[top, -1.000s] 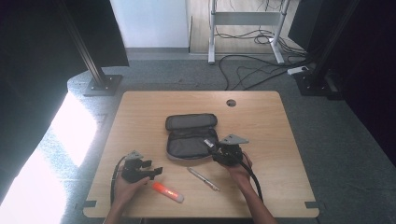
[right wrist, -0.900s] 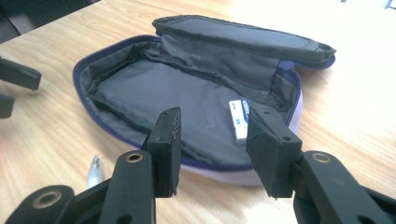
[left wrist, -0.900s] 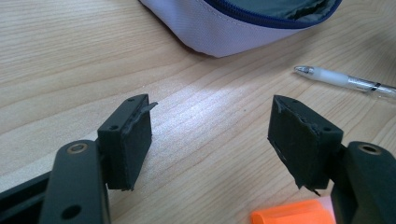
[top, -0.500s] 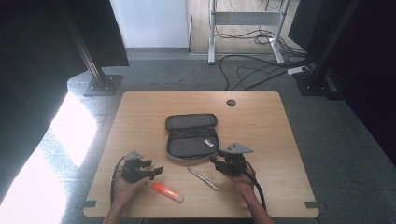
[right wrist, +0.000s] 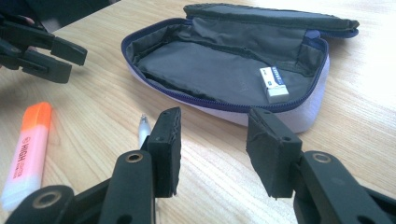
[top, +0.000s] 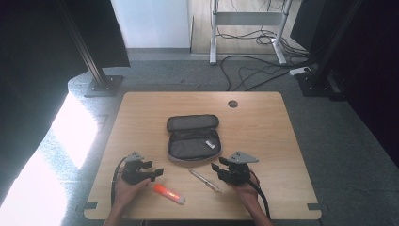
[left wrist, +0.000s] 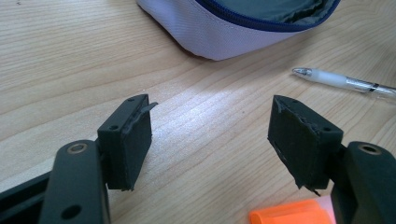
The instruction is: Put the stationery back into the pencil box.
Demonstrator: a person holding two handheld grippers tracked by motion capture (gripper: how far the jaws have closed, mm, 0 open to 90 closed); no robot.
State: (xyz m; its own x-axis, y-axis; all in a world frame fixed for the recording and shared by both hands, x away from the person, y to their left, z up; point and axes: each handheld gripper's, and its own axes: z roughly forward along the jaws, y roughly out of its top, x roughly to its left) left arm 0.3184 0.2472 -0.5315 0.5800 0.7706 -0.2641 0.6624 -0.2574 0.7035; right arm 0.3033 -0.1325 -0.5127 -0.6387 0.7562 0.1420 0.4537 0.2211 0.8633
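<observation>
Listing by size, largest first.

Table (top: pixel 141 113): pale wood, spanning the middle of the high view; grommet hole toward upper right.

Pencil case (top: pixel 193 137): dark, unzipped and laid open at frame centre, lid folded toward the top. In the right gripper view it spans the upper half (right wrist: pixel 224 70).

Right gripper (top: pixel 217 168): lower right of centre in the high view, held in a hand. Jaws stand parted with nothing between them, the bare table showing in the gap (right wrist: pixel 212 144); the pen tip lies just beside the left jaw.

Left gripper (top: pixel 157 172): lower left of centre. Jaws spread wide and empty (left wrist: pixel 210 140), poised just above the highlighter.

Highlighter (top: pixel 168 193): orange cap, pale barrel, lying flat near the bottom edge, outside the case.

Pen (top: pixel 204 180): clear barrel, lying on the table between the grippers, just below the case, outside it.

Eraser (right wrist: pixel 274 84): small white block, already inside the case at its right end.

Progress, by judgement: packing under way. One item stowed; pen and highlighter remain to be picked up, then probably closing the case.
</observation>
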